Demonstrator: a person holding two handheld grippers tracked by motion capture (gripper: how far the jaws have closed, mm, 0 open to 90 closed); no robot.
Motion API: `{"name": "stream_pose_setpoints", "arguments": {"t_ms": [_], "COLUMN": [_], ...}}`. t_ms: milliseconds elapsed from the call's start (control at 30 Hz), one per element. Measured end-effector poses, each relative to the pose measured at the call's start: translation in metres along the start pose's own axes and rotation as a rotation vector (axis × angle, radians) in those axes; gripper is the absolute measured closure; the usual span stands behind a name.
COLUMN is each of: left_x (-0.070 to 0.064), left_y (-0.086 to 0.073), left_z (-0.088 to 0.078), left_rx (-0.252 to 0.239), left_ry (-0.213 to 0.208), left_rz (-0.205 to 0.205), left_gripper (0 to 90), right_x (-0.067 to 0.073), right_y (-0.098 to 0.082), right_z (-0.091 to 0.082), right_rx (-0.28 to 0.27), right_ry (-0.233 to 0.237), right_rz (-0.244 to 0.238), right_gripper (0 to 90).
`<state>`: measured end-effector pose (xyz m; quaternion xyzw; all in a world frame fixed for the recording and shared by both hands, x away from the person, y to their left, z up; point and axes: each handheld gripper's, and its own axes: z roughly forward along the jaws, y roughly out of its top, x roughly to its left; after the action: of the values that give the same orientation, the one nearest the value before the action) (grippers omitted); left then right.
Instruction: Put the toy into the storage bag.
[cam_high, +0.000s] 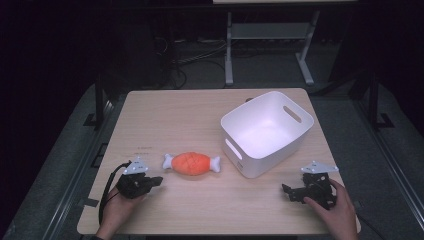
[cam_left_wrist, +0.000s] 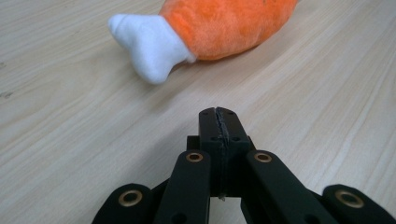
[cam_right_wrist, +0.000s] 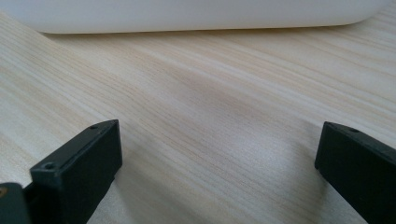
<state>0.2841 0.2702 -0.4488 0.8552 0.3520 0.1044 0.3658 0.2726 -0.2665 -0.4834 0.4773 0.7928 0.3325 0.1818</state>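
An orange plush toy (cam_high: 192, 164) with white ends, a white bin (cam_high: 267, 132), a pale woodgrain table (cam_high: 170, 115).

Overhead view; two low table-level (cam_high: 200, 200) closeups

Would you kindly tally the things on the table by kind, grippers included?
Plush toys: 1, the orange meat-on-bone toy
Bins: 1, the white bin
Grippers: 2, the left gripper with jaws closed, the right gripper with jaws apart
Total: 4

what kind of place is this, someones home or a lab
Probably a lab or recording room, not a home: a bare wooden table in a dark room, loose cables on the floor behind it, and a person holding two camera-fitted grippers.
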Motion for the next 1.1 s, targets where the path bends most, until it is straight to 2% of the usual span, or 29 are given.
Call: {"name": "stream_pose_setpoints", "arguments": {"t_ms": [167, 467, 800, 1100], "left_x": [0.0, 0.002, 0.009, 0.016], "left_y": [0.007, 0.016, 0.025, 0.029], "left_z": [0.005, 0.017, 0.024, 0.029], "left_rx": [-0.002, 0.013, 0.022, 0.021], "left_ry": [-0.002, 0.021, 0.055, 0.068], "left_rz": [0.001, -0.001, 0.0, -0.013], "left_gripper": [89.3, 89.1, 89.2, 89.3], "right_x": [0.0, 0.0, 0.0, 0.0], "right_y": [0.0, 0.0, 0.0, 0.0], "right_z": [0.0, 0.0, 0.0, 0.0], "right_rx": [0.0, 0.0, 0.0, 0.0], "right_ry": [0.0, 0.0, 0.0, 0.0], "right_rz": [0.0, 0.0, 0.0, 0.0], "right_gripper": [0.2, 0.2, 0.2, 0.2]}}
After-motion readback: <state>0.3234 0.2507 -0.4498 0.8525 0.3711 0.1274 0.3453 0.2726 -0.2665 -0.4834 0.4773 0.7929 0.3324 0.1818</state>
